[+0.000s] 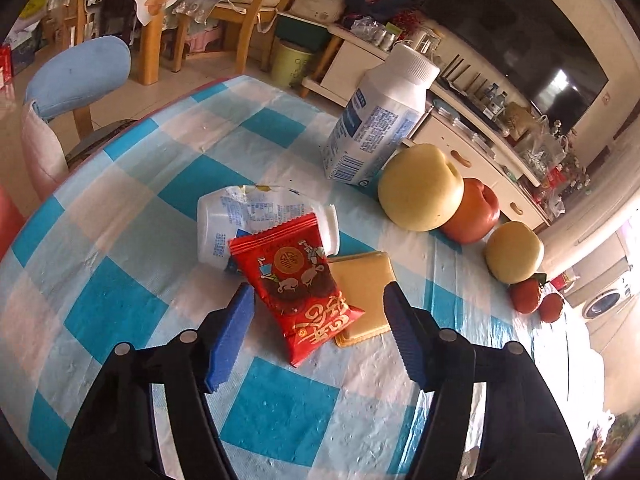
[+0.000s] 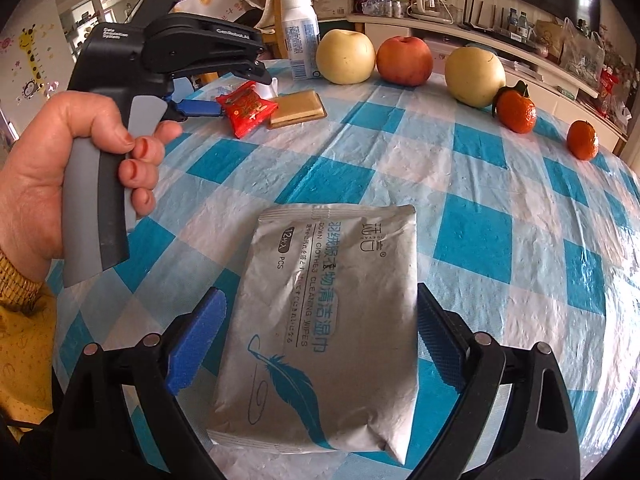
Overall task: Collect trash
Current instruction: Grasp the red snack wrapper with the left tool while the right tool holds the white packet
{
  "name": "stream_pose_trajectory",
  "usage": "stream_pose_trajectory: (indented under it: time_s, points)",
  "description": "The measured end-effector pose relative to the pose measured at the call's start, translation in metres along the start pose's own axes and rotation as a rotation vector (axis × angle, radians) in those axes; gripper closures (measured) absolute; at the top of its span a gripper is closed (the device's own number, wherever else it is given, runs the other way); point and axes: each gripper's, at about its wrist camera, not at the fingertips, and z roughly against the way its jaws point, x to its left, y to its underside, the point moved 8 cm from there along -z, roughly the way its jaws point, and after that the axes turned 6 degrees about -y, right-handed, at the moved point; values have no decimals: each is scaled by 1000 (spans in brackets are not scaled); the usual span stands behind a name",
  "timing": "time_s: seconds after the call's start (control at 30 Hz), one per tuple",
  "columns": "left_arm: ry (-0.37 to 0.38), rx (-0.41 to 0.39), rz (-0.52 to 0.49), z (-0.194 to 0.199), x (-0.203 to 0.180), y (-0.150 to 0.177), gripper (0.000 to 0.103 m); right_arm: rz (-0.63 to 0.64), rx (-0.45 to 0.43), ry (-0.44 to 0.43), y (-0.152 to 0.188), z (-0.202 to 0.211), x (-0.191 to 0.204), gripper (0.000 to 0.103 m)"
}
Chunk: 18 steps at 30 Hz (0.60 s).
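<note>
Open checked tablecloth lies between the wipes pack and the fruit row. Behind the red snack packet, a crushed bottle and wafer crowd in.

Left gripper jaws apart around red snack packet, pads not touching; packet overlaps crushed white bottle and tan wafer mid-tabletop.

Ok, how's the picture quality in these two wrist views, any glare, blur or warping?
Left wrist view: strong fisheye bend, tilted horizon, window glare washing out the right edge beyond the tablecloth; the red snack packet is sharp. Right wrist view: evenly lit, wipes pack print legible, table edge curved, corners vignetted black.
</note>
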Motion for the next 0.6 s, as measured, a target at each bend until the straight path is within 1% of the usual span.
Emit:
stream_pose_trajectory:
  time_s: [0.07, 0.13, 0.17, 0.23, 0.4, 0.6]
  points:
    - [-11, 17, 3, -7, 0, 3, 50, 13, 4, -4, 1, 0, 2, 8]
    - [-16, 26, -4, -12, 1, 5, 57, 30, 10, 5, 2, -2, 4, 7]
    - [-19, 28, -6, -13, 2, 7, 63, 37, 13, 11, 2, -3, 4, 7]
    - [-20, 24, -10, -14, 4, 8, 65, 51, 21, 20, 4, -4, 6, 7]
    - [-24, 18, -31, -11, 4, 11, 66, 91, 33, 53, 6, -7, 8, 6]
    - [-16, 14, -54, -1, 10, 17, 67, 104, 31, 49, 8, -7, 9, 7]
